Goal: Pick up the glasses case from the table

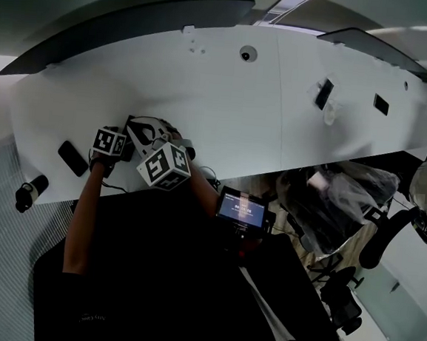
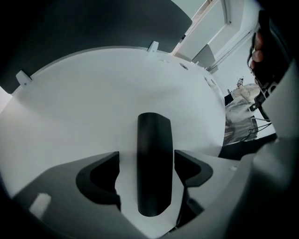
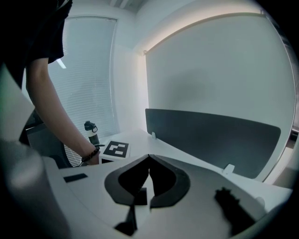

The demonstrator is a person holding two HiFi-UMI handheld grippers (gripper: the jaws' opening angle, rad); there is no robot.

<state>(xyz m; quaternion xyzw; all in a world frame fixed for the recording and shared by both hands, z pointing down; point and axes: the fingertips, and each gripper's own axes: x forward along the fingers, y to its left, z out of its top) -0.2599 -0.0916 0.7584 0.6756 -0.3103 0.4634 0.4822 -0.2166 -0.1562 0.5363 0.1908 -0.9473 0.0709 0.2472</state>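
Left gripper view: the dark, oblong glasses case (image 2: 154,140) lies flat on the white table (image 2: 84,93), between the spread fingers of the left gripper (image 2: 146,158). A thin gap shows on each side, no contact.
Right gripper view: the right gripper (image 3: 149,158) is clenched, with nothing between its tips.
Head view: the case cannot be made out beneath the grippers.

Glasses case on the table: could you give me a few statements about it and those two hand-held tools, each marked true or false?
1. The dark oblong glasses case lies between the jaws of the left gripper. True.
2. The left jaws are clamped on the case. False: they stand apart, with the white table showing on both sides of it.
3. The jaws of the right gripper are closed, with nothing between them. True.
4. The case lies on a dark wooden table. False: the table is white.
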